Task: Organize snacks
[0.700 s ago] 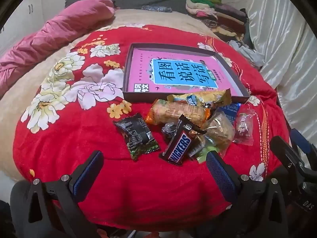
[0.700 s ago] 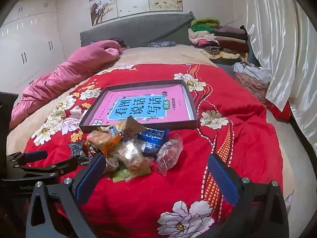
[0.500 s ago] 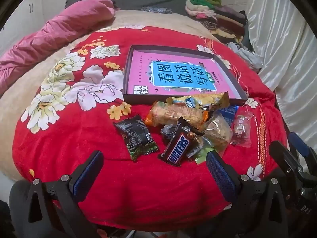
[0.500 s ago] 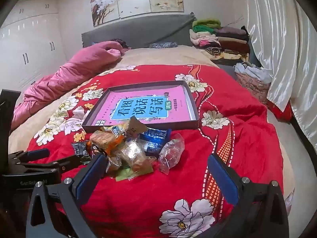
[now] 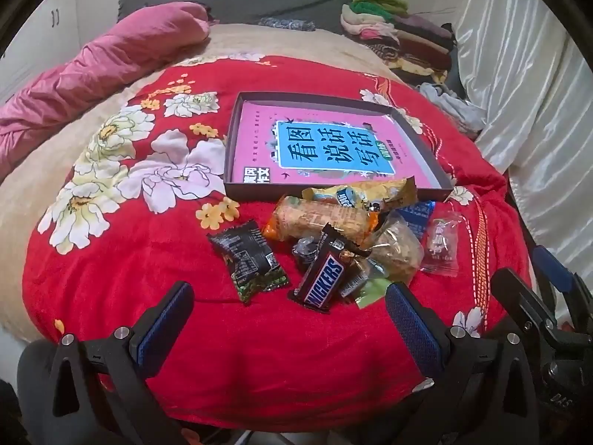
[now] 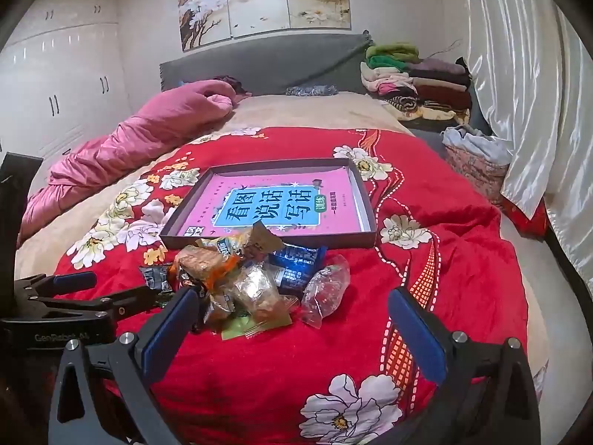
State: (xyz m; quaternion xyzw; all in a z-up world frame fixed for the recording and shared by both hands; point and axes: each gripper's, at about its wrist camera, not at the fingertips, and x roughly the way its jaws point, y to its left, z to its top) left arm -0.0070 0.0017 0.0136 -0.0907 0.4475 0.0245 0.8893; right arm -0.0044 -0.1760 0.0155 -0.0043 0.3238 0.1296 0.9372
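A big bed [image 5: 111,296] wears a red blanket [image 6: 463,278] with white and yellow flowers. A flat dark tray [image 5: 237,141] lies on the blanket, with a pink book [image 5: 255,148] inside. Just in front of the tray sits a pile of snacks [image 5: 333,233]. A pink quilt [image 5: 111,63] lies along one side, and folded clothes [image 6: 418,78] are stacked at the far corner.

Left gripper [image 5: 289,319] tilted steeply downward, jaws spread wide, nothing between the blue pads [image 5: 165,324]. Right gripper [image 6: 292,328] angled down less sharply, jaws likewise wide apart and empty. Held side by side, each visible at the edge of the other's view, close but not touching.
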